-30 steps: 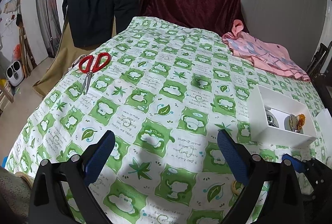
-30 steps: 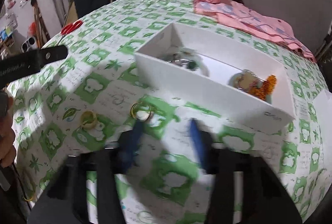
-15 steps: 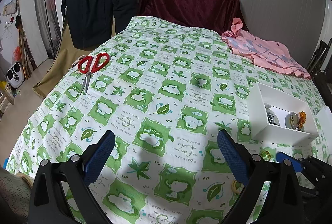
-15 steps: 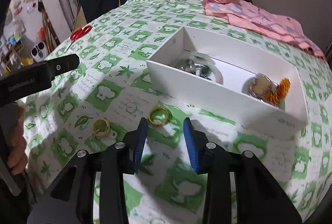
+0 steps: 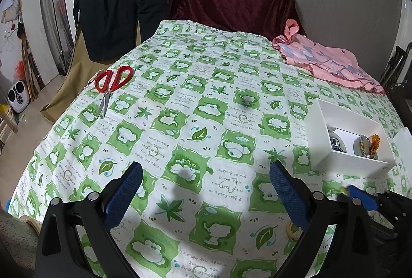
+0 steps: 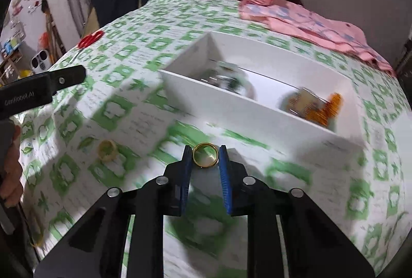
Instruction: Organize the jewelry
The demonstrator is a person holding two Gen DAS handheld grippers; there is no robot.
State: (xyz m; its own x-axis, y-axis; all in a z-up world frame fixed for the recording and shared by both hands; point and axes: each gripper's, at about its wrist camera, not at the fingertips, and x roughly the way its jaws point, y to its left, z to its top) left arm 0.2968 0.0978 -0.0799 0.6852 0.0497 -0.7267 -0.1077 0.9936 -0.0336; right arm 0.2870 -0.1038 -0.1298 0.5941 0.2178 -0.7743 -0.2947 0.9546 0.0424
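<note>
My right gripper [image 6: 205,157] is shut on a gold ring [image 6: 205,155], held just in front of the white box [image 6: 231,105]. The box holds a silver piece [image 6: 226,77] on the left and an orange bead piece [image 6: 327,108] on the right. A second, yellow ring [image 6: 108,149] lies on the green-patterned cloth to the left. My left gripper [image 5: 203,182] is open and empty above the cloth. In the left wrist view the white box [image 5: 319,139] stands at the right and the yellow ring [image 5: 293,229] lies near my right fingertip.
Red scissors [image 5: 110,82] lie at the far left of the cloth. A pink cloth [image 5: 327,64] lies at the back right. Dark garments [image 5: 121,20] hang over chairs behind. A second white box edge [image 5: 404,144] shows at the far right.
My right gripper has closed on the gold ring, which lay on the cloth between its open fingers before. The left gripper has barely moved.
</note>
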